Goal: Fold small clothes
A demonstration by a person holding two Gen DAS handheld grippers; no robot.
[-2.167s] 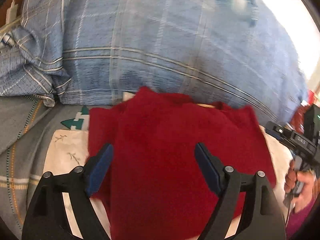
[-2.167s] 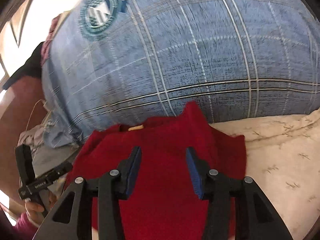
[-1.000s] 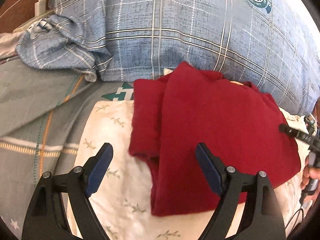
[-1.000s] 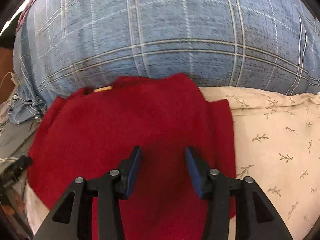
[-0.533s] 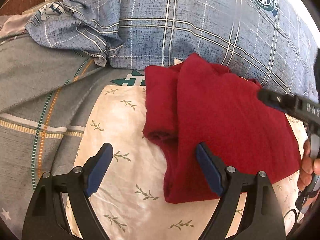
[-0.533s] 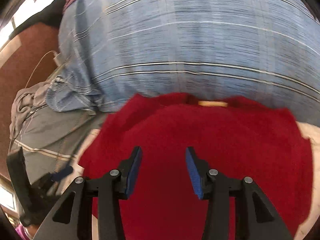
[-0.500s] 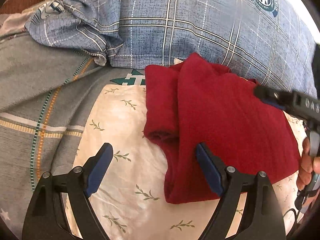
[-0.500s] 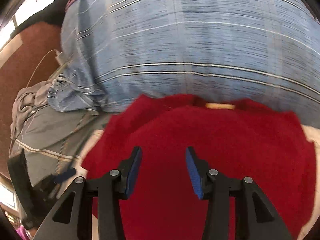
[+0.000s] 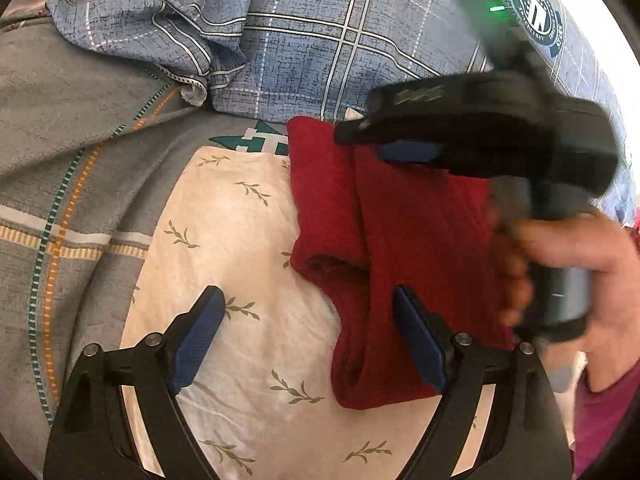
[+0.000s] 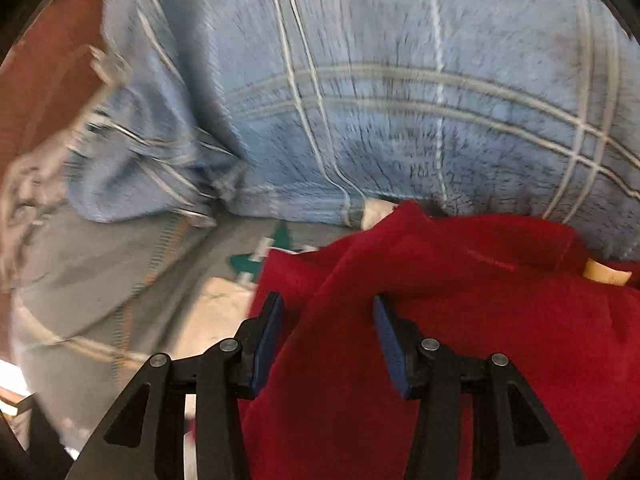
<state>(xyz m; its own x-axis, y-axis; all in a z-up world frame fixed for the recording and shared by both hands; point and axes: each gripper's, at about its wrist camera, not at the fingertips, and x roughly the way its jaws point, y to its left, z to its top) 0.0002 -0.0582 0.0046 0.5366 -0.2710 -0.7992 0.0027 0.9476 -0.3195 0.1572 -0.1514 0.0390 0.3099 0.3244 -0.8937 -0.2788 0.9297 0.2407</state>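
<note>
On the bed's white leaf-print sheet (image 9: 248,248), against the blue plaid pillow (image 9: 320,52), lay the half-folded red garment (image 9: 420,240). Both my left tool (image 9: 308,332) and right tool (image 10: 326,332) stood spread, gripping nothing. I judged pinching the upper left edge squarely would fold cleanest.

Left side: I'm seeing bare leaf-print sheet (image 9: 248,240) lying open.
Ahead: blue plaid pillow (image 9: 328,40) is blocking — red garment (image 9: 420,240) butting against it.
</note>
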